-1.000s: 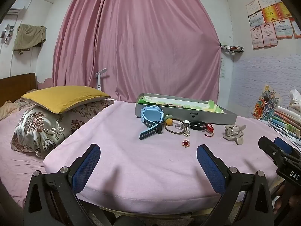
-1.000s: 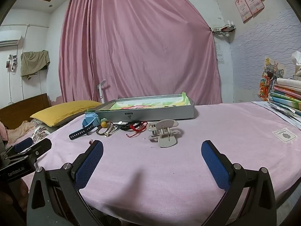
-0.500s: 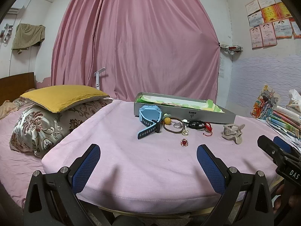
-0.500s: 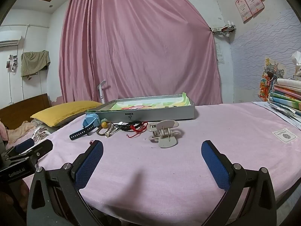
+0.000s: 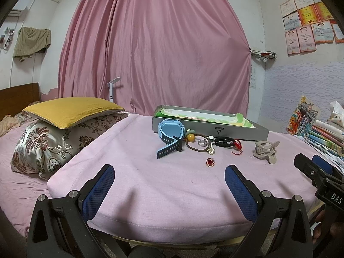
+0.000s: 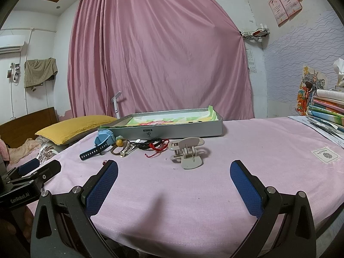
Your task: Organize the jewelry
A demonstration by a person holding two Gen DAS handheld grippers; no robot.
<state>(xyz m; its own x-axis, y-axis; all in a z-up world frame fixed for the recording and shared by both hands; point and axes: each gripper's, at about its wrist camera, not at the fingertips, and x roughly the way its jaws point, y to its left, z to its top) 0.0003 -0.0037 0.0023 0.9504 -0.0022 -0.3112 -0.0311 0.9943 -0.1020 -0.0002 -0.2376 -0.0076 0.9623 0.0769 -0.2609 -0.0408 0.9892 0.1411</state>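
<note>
Both grippers are hovering at the near edge of the pink-covered table (image 5: 150, 193), well short of the jewelry; the left gripper (image 5: 169, 189) is holding its jaws wide apart with nothing between them; the right gripper (image 6: 174, 185) is likewise spread and empty.

The jewelry is lying in a loose row just in front of the tin (image 5: 215, 129), which is sitting open at the far side. Left to right in the left view: the watch (image 5: 171, 132) is propped on edge, strap trailing toward the camera; it is likely light and the strap pliant, so the rigid case is the better hold. The bead (image 5: 191, 137) is resting beside a brown band (image 5: 196, 148), probably soft and elastic, best pinched across one strand. The ring (image 5: 201, 143) and a pale charm (image 5: 211, 150) are small and likely slippery. The red stud (image 5: 209, 162) is lying apart, nearest the left gripper. The cord (image 5: 225, 142), black and red, is looking limp and apt to tangle. The clip (image 5: 265, 149) is standing rightmost, stiff and springy; its flat wings are offering the surest hold.

The tin's contents are largely hiding behind its wall; only coloured lining is showing. Whether bead and band are joined cannot be told; the cords are overlapping, so their number is unclear.
</note>
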